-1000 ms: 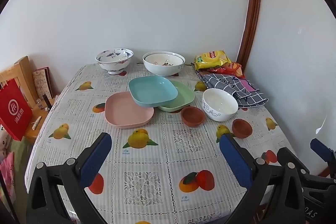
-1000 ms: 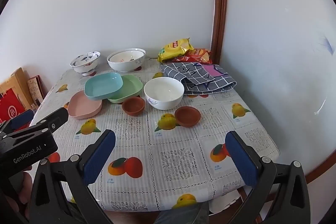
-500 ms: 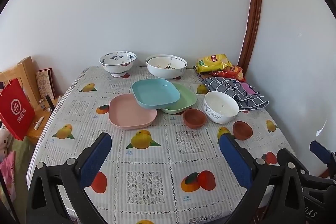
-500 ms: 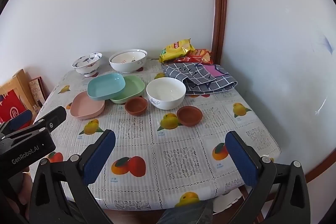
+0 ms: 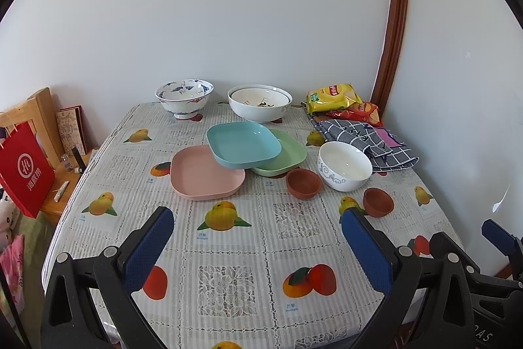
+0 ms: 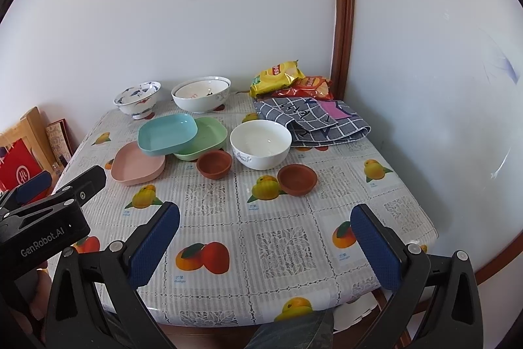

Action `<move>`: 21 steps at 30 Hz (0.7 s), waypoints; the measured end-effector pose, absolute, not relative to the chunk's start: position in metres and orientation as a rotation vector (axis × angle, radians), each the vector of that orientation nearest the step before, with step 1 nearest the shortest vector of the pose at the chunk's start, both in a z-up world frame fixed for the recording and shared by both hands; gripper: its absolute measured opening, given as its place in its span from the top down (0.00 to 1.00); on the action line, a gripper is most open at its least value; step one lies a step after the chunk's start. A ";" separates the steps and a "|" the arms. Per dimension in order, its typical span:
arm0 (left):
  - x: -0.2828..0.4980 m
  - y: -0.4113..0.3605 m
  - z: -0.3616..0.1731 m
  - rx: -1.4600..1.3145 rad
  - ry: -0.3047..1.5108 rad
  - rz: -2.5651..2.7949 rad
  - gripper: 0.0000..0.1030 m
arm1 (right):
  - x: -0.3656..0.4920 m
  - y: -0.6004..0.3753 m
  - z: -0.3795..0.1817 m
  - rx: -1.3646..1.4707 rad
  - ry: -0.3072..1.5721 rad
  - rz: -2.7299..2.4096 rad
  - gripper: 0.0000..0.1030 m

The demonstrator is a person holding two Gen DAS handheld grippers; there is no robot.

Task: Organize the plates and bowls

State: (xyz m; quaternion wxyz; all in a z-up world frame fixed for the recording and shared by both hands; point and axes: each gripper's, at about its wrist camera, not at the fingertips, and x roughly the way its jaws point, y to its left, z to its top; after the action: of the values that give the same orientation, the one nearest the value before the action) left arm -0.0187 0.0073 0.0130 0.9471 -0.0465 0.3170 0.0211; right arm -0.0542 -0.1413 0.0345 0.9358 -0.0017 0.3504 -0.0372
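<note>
Left wrist view: left tool (image 5: 253,246) wide apart, holding nothing, above the desk (image 5: 228,280). Plates (image 5: 243,144) lie overlapped at 12 o'clock, well apart; white bowl (image 5: 345,165) at 1 o'clock.

Right wrist view: right tool (image 6: 264,246) wide, holding nothing. White bowl (image 6: 260,144) at 12 o'clock; plates (image 6: 168,134) at 11 o'clock. The left tool is probably nearer the plates.

We saw all dishes upright, well ahead of both open jaws. Blue plate (image 5: 243,144) sat tilted atop pink plate (image 5: 204,174) and green plate (image 5: 284,154). Two brown bowls (image 5: 303,183) (image 5: 378,202) flanked the white bowl (image 5: 344,165). Farther back: patterned bowl (image 5: 184,97) and large white bowl (image 5: 260,103).
</note>
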 end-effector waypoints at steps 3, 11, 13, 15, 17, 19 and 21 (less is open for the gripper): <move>-0.019 0.007 0.013 -0.093 0.645 0.046 0.00 | -0.054 -0.142 0.034 -0.001 0.717 -0.078 0.00; -0.020 0.007 0.012 -0.096 0.644 0.044 0.00 | -0.056 -0.143 0.034 0.006 0.713 -0.080 0.00; -0.020 0.007 0.012 -0.095 0.643 0.044 0.00 | -0.057 -0.144 0.035 0.010 0.712 -0.081 0.00; -0.020 0.007 0.012 -0.096 0.643 0.044 0.00 | -0.058 -0.144 0.036 0.013 0.709 -0.081 0.00; -0.020 0.006 0.011 -0.096 0.643 0.044 0.00 | -0.058 -0.145 0.036 0.016 0.707 -0.082 0.00; -0.020 0.006 0.011 -0.095 0.642 0.045 0.00 | -0.058 -0.145 0.036 0.017 0.710 -0.081 0.00; -0.020 0.006 0.011 -0.095 0.643 0.044 0.00 | -0.058 -0.145 0.036 0.017 0.710 -0.080 0.00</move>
State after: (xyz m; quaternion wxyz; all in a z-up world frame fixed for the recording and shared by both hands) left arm -0.0197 0.0062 0.0110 0.9474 -0.0469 0.3158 0.0215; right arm -0.0581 -0.1446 0.0362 0.9367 0.0083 0.3477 -0.0392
